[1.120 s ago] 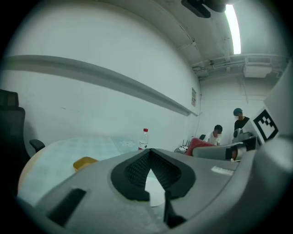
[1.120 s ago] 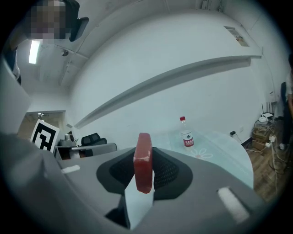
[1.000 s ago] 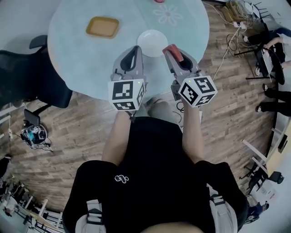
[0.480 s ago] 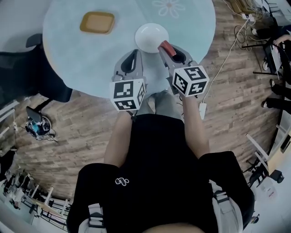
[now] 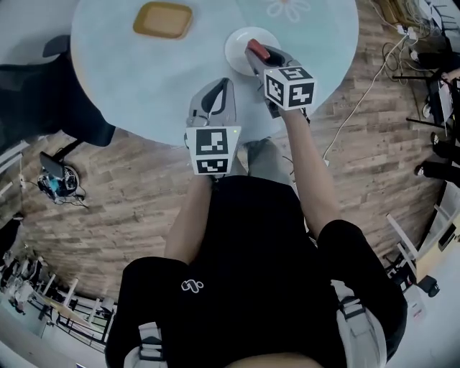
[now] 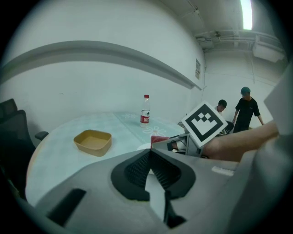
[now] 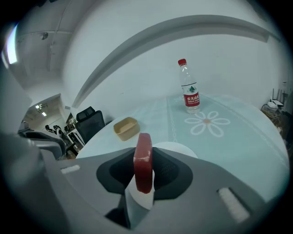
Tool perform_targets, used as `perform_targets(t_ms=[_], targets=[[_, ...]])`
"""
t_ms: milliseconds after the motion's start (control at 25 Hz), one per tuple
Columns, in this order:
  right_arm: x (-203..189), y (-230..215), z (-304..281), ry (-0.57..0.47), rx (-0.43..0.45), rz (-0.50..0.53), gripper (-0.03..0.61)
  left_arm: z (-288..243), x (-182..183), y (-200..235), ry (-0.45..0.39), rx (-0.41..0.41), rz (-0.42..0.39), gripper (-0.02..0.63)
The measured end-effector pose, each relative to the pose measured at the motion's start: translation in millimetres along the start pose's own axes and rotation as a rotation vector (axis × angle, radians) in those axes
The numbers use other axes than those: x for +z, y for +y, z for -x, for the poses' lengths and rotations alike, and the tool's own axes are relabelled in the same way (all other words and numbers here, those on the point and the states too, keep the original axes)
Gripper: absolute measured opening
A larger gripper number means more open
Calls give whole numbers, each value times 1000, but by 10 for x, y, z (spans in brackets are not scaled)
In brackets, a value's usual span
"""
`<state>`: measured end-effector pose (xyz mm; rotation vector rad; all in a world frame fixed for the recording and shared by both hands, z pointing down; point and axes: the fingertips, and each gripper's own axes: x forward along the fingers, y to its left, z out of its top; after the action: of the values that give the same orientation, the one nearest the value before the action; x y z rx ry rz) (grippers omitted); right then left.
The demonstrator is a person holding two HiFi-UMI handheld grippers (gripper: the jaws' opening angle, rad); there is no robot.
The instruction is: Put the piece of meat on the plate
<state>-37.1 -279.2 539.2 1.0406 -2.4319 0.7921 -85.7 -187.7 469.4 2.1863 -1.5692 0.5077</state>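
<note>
A red slab of meat [image 7: 143, 168] stands on edge between the jaws of my right gripper [image 7: 143, 157], which is shut on it. In the head view the meat [image 5: 257, 51] hangs over the near edge of the white plate [image 5: 243, 39], with the right gripper [image 5: 253, 54] reaching in from the table's front. The plate [image 7: 179, 150] shows just beyond the jaws in the right gripper view. My left gripper [image 5: 225, 84] hovers over the table's front edge, left of the plate, shut with nothing in it. From the left gripper view the meat [image 6: 159, 139] shows ahead to the right.
A yellow tray [image 5: 163, 19] sits on the round pale-blue table [image 5: 144, 79] at the back left. A water bottle [image 7: 189, 89] stands beyond the plate by a flower print. A black chair [image 5: 50, 108] stands at the table's left. Cables lie on the floor to the right.
The right gripper has gone forward and down with the meat, from short of the plate to over its near edge. The left gripper has sunk a little.
</note>
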Motion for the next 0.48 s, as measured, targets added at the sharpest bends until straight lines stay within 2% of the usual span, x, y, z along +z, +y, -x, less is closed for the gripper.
perform_targets(t_ms=[120, 320, 480], targets=[[-84, -48, -229, 33, 10, 12, 103, -37, -70, 97, 3, 22, -22, -5], [-198, -39, -376, 80, 21, 32, 103, 27, -142, 211, 13, 54, 12, -5], [-311, -151, -494, 108, -32, 46, 104, -11, -226, 319, 9, 61, 28, -5]])
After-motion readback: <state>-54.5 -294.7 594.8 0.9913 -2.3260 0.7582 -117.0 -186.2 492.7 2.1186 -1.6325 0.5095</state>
